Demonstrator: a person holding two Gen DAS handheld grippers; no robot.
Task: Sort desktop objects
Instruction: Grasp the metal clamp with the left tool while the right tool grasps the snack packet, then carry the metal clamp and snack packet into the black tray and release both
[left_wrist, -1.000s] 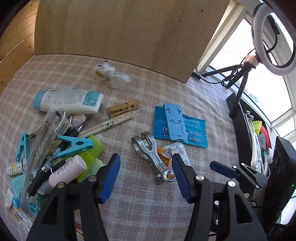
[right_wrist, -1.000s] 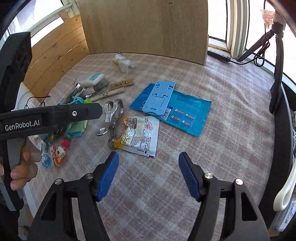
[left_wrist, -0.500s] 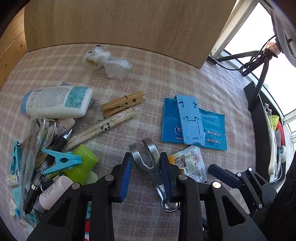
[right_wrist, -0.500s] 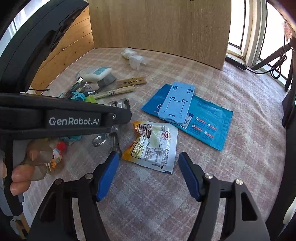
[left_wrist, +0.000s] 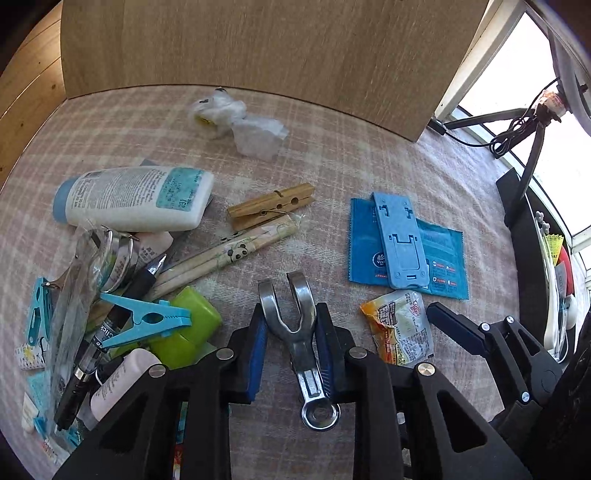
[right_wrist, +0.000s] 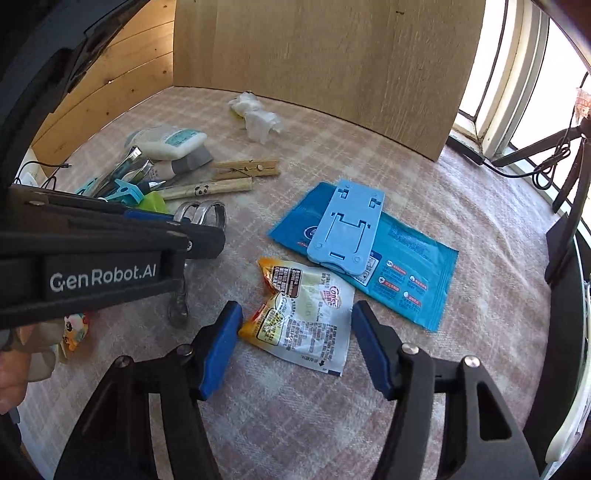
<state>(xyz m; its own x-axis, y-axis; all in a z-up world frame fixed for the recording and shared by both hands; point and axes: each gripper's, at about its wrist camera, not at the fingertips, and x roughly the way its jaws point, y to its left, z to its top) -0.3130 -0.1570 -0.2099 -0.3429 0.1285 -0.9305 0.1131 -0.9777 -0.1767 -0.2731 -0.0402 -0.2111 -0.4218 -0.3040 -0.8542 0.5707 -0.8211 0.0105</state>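
Note:
My left gripper (left_wrist: 291, 343) is shut on a pair of steel tongs (left_wrist: 293, 325) lying on the checked cloth; their forked end points away and the ring end (left_wrist: 320, 415) lies between my arms. In the right wrist view the tongs (right_wrist: 201, 213) are partly hidden behind the left gripper's body. My right gripper (right_wrist: 295, 349) is open, its blue pads either side of a white and orange snack packet (right_wrist: 306, 314). That packet (left_wrist: 400, 330) also shows in the left wrist view, beside the right gripper's finger (left_wrist: 454, 328).
A light blue phone stand (right_wrist: 347, 229) lies on a blue wipes pack (right_wrist: 406, 273). To the left lie a wooden clothespin (left_wrist: 271, 206), panda chopsticks (left_wrist: 229, 254), a lotion bottle (left_wrist: 133, 199), a blue clip (left_wrist: 144, 321), a green case (left_wrist: 192, 325) and pens. A crumpled wrapper (left_wrist: 236, 122) sits before the wooden board.
My left gripper moved forward over the tongs and closed on them. My right gripper moved forward and lower, so the snack packet now lies between its open pads.

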